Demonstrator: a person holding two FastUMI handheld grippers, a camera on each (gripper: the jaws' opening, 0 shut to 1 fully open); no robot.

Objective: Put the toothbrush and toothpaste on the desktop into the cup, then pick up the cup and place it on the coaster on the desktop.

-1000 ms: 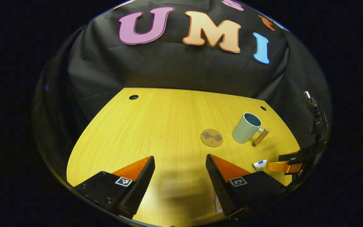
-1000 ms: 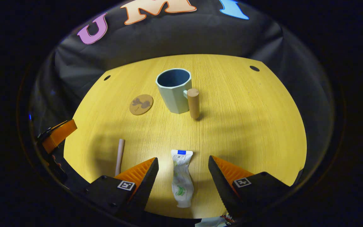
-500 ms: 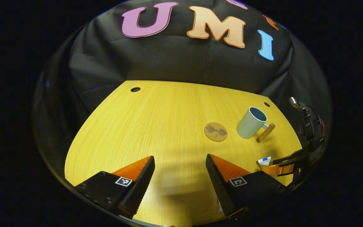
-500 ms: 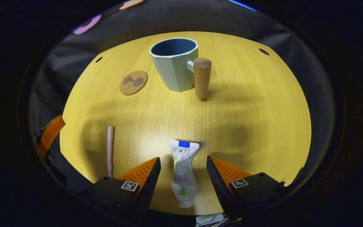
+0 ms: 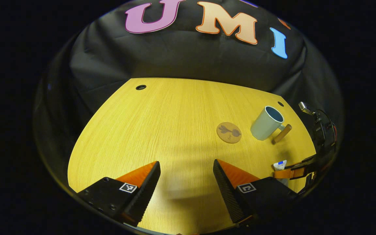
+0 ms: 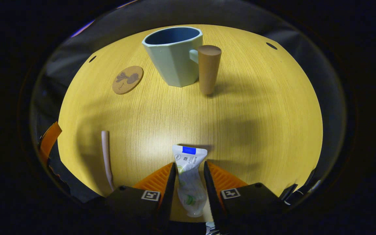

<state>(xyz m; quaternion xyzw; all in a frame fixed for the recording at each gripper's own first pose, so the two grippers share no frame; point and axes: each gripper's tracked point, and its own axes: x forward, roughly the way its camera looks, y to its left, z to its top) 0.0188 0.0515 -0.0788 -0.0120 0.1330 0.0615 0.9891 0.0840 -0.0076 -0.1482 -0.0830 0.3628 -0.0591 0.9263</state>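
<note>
- Starting at the left, the left hand-held gripper (image 5: 186, 182) hangs over bare table (image 5: 162, 124) with its fingers spread wide and nothing in them.
- The toothbrush (image 6: 105, 156) lies flat on the near left of the table, not picked up yet.
- The right hand-held gripper (image 6: 188, 182) has its fingers close on both sides of the toothpaste (image 6: 189, 176), which lies flat at the near edge. They look like they touch it, but I cannot tell if they squeeze.
- The coaster (image 6: 127, 79) sits far left, just beside the cup (image 6: 173, 55).
- The cup stands upright and empty at the far middle.
- I think the step is grabbing the toothpaste. Next it needs a firm pinch, a lift, and a drop into the cup.
</note>
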